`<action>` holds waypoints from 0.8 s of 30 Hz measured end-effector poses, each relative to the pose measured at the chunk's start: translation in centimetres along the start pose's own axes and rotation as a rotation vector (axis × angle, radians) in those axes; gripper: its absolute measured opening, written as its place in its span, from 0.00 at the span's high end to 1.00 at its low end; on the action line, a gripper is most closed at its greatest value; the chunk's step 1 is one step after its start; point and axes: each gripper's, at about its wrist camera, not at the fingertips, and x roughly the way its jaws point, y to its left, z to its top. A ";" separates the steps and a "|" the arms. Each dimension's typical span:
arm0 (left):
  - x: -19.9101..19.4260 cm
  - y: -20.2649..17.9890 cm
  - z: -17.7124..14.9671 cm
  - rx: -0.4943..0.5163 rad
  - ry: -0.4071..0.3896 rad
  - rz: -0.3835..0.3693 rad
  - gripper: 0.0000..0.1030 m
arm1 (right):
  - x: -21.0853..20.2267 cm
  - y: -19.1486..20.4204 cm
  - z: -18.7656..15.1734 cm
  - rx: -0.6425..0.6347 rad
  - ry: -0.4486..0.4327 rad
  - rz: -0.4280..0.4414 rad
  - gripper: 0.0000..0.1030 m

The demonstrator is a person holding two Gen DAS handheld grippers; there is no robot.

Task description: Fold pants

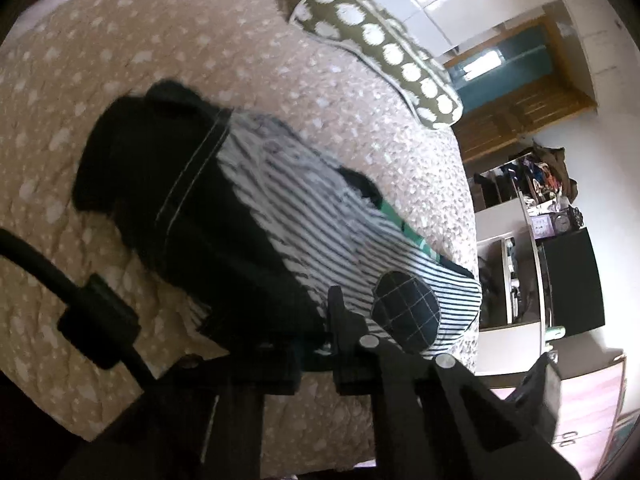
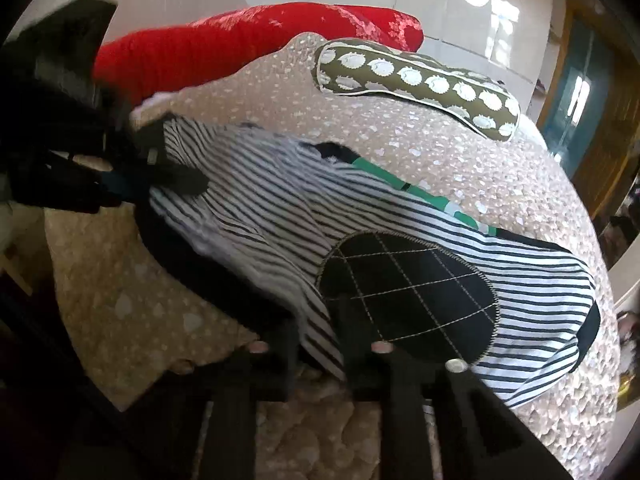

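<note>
The pants (image 1: 288,208) are black-and-white striped with black panels, a round black quilted knee patch (image 1: 406,310) and a green band. They lie bunched on the beige bedspread (image 1: 200,40). My left gripper (image 1: 316,344) is shut on the pants' near edge. In the right wrist view the pants (image 2: 280,208) spread across the bed, with the patch (image 2: 408,292) close by. My right gripper (image 2: 316,344) is shut on the striped fabric's near edge. The left gripper (image 2: 160,168) shows at the far left, gripping the cloth.
An olive polka-dot bolster pillow (image 1: 380,44) lies at the bed's far side, also in the right wrist view (image 2: 420,84). A red blanket (image 2: 240,40) lies behind it. Shelves and a desk with clutter (image 1: 540,208) stand beyond the bed edge.
</note>
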 end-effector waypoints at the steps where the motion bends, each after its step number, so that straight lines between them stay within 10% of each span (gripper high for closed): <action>1: -0.2 -0.1 0.1 0.001 -0.005 -0.007 0.92 | -0.5 -0.7 0.3 0.031 -0.011 0.021 0.88; 14: -0.8 -0.5 0.8 -0.016 -0.024 -0.020 0.92 | -0.8 -2.6 -1.8 0.019 0.006 -0.062 0.73; 16: -0.9 -0.4 0.9 -0.017 -0.028 -0.021 0.92 | -1.2 -3.3 -1.9 0.049 0.010 -0.054 0.91; 24: -1.2 -1.5 3.2 0.004 -0.052 -0.023 0.92 | -4.9 -6.1 2.4 0.114 -0.071 0.011 0.94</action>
